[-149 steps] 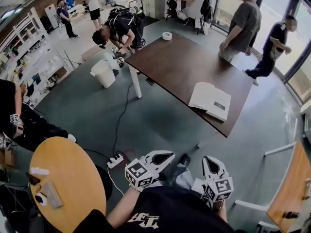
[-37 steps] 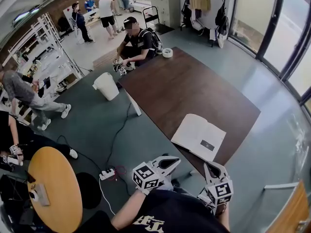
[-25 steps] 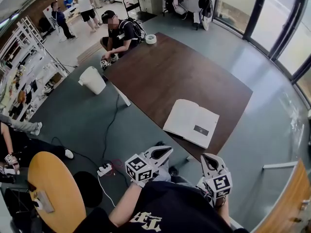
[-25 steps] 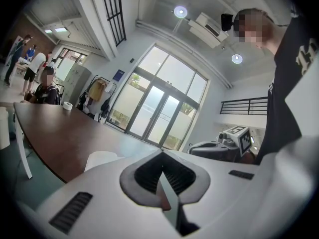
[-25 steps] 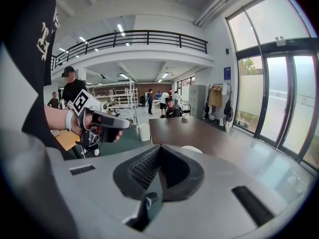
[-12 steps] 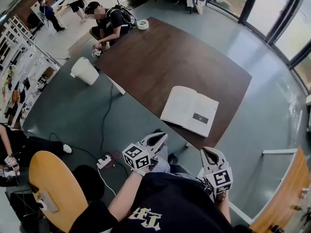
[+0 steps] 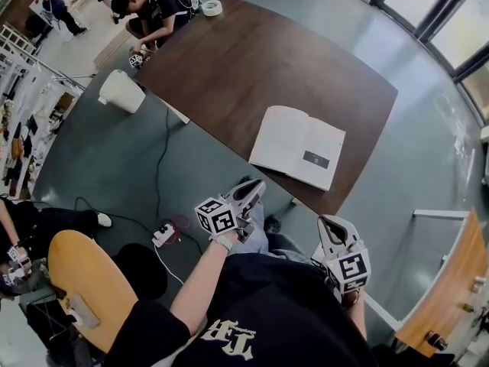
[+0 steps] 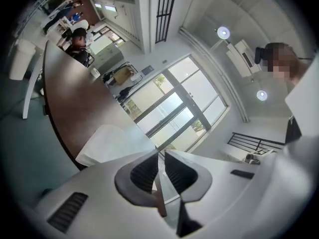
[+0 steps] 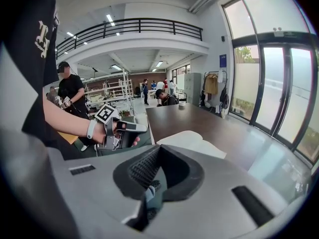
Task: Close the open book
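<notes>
Dark table fills the head view, with the open book flat by its near edge, its length across and its spine towards the person

Left gripper view: left gripper closed, empty, book ahead

Right gripper view: right gripper closed, empty

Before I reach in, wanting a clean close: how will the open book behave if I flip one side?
The open book lies nearly flat and looks thin, so a lifted half will probably bend and flop over. It rests loose near the edge of the smooth table, so a push may slide it.
</notes>
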`<state>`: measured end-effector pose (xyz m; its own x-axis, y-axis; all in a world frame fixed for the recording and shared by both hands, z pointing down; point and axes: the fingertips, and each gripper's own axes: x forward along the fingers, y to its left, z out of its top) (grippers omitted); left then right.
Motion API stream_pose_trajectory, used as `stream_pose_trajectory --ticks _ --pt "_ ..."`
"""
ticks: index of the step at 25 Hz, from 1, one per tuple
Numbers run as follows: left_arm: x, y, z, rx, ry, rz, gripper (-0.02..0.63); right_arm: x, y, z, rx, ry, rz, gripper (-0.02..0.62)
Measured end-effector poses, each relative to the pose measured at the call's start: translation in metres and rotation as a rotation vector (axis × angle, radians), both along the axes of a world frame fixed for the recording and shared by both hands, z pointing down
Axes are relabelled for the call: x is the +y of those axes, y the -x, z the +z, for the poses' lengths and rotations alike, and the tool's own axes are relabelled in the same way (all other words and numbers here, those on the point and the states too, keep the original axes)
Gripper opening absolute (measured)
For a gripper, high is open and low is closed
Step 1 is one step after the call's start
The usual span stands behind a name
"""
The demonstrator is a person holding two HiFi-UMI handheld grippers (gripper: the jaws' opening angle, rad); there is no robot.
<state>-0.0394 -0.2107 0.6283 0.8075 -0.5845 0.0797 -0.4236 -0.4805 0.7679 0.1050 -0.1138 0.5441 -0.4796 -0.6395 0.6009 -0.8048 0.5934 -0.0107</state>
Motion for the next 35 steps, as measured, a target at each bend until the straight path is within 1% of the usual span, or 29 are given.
stream_pose_trajectory --ticks 3,4,8,14,17,20,22,25,26,28,29,30,33,35 --pt "-0.007 -0.003 0.022 0.032 0.066 -0.005 0.075 0.001 -0.001 0.006 0.017 -0.013 -0.022 -0.013" --pt "-0.010 -0.003 0.027 0.040 0.083 -0.006 0.083 0.000 -0.001 0.006 0.030 -0.020 -0.030 -0.013" --pt "-0.021 -0.003 0.052 0.045 0.135 -0.014 0.133 -0.004 0.000 0.007 0.045 -0.029 -0.040 -0.014" --pt "-0.028 -0.016 0.083 0.086 0.223 -0.010 0.190 0.002 -0.014 0.011 0.049 -0.014 -0.006 -0.014" --pt "-0.034 -0.021 0.089 0.141 0.263 -0.015 0.222 0.005 -0.019 0.014 0.060 0.005 0.010 -0.014" --pt "-0.041 -0.025 0.094 0.171 0.286 -0.019 0.243 0.005 -0.022 0.014 0.073 0.009 0.018 -0.014" --pt "-0.045 -0.026 0.100 0.196 0.316 -0.028 0.271 0.005 -0.025 0.014 0.082 0.015 0.029 -0.014" --pt "-0.051 -0.024 0.111 0.235 0.370 -0.055 0.299 0.006 -0.027 0.014 0.088 0.028 0.052 -0.014" --pt "-0.052 -0.025 0.113 0.267 0.388 -0.061 0.308 0.006 -0.027 0.015 0.090 0.033 0.057 -0.014" --pt "-0.056 -0.030 0.111 0.390 0.437 -0.072 0.328 0.006 -0.027 0.016 0.095 0.042 0.066 -0.012" --pt "-0.059 -0.030 0.113 0.435 0.462 -0.089 0.334 0.006 -0.026 0.017 0.097 0.045 0.068 -0.012" --pt "-0.061 -0.025 0.119 0.448 0.483 -0.119 0.343 0.005 -0.025 0.018 0.098 0.048 0.070 -0.012" --pt "-0.066 -0.006 0.149 0.412 0.543 -0.215 0.357 0.003 -0.022 0.019 0.103 0.055 0.076 -0.012" --pt "-0.067 -0.004 0.160 0.414 0.569 -0.231 0.366 0.001 -0.023 0.020 0.107 0.060 0.082 -0.014"
